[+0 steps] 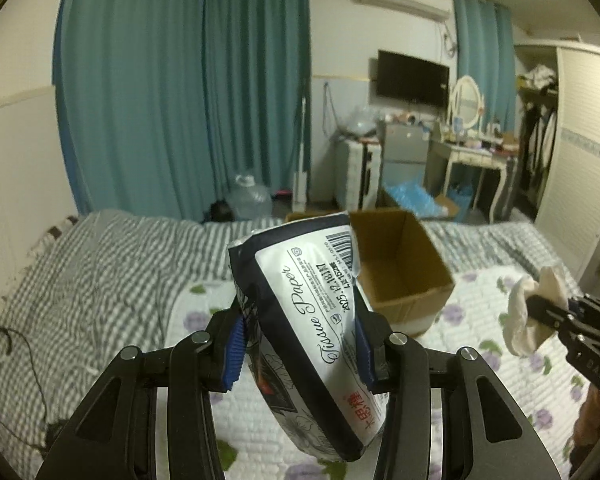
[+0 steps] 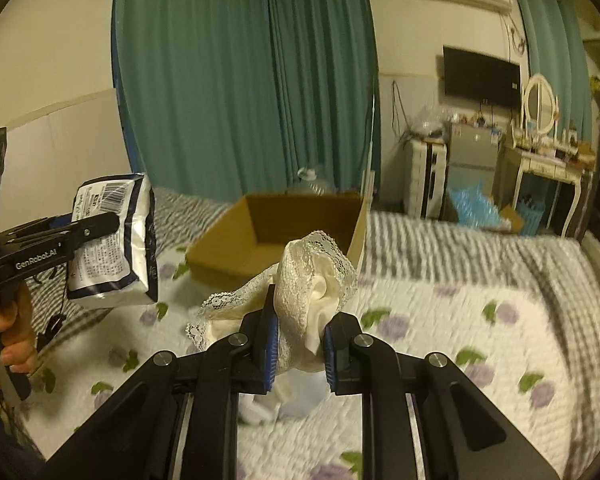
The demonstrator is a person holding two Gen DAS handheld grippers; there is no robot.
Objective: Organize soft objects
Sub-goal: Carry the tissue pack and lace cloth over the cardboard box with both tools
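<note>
Tissue pack point(image 1: 300, 328): soft plastic-wrapped brick, light, squashes under pressure; slick film could slip. Held in the air above the bed point(image 1: 100, 264), on the near side of the cardboard box point(image 1: 404, 264).
Left gripper point(image 1: 300, 354): fingers clenched across the pack's middle, denting it; a hold at mid-body looks best, since the ends would sag.
Lace cloth point(image 2: 312, 292): limp, very light, drapes and may snag. Held in the air just short of the box.
Right gripper point(image 2: 298, 356): fingers pinching a bunched fold of the cloth; loose edges hang free.
Box: open-topped, resting on the bed, seemingly empty.
</note>
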